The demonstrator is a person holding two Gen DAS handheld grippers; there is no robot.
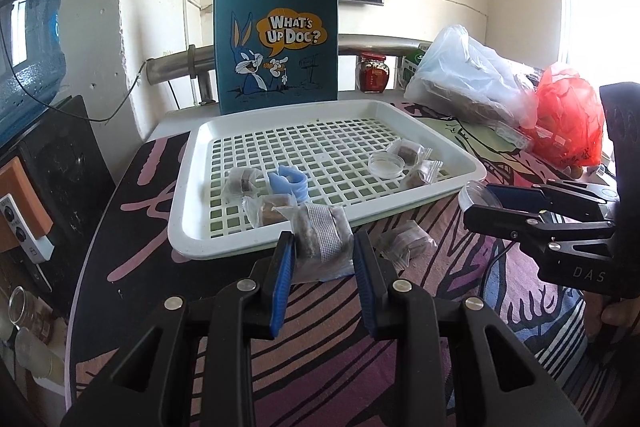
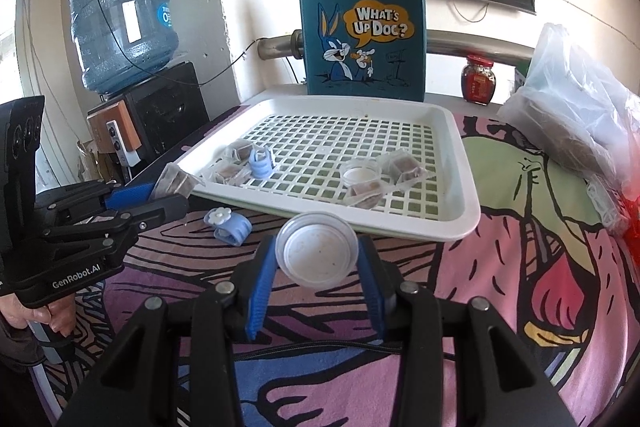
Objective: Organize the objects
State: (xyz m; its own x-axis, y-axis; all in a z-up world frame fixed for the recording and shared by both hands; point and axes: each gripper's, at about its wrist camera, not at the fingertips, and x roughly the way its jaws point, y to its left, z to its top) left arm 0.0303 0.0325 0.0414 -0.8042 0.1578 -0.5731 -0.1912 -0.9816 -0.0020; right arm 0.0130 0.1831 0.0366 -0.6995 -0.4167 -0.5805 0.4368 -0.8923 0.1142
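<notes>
The wrapped snack packet sat clamped between the jaws of the left gripper, held just over the near rim of the white slotted tray, above the patterned cloth on the counter. The clear round lid was pinched edge to edge in the right gripper, whose jaws were closed on it, short of the tray's near edge.

Inside the tray lay two loose groups: several packets with a blue clip toward the left, and a shallow clear dish with more packets toward the right. A second blue clip rested on the cloth outside the tray, and another packet lay on the cloth beside the held one.

The step in hand looked like carrying both held things into the tray. To do it well, the left gripper would have needed to clear the raised rim before lowering, since the soft wrapper hung below the pads and could catch there. Setting the packet down beside its like, on the left group, would have kept the sorting tidy. The lid was rigid and slick, so a steady grip mattered; it probably belonged with the dish, and lowering it flat would have kept it from rolling on the slots. Each gripper was best released only once its load rested.
</notes>
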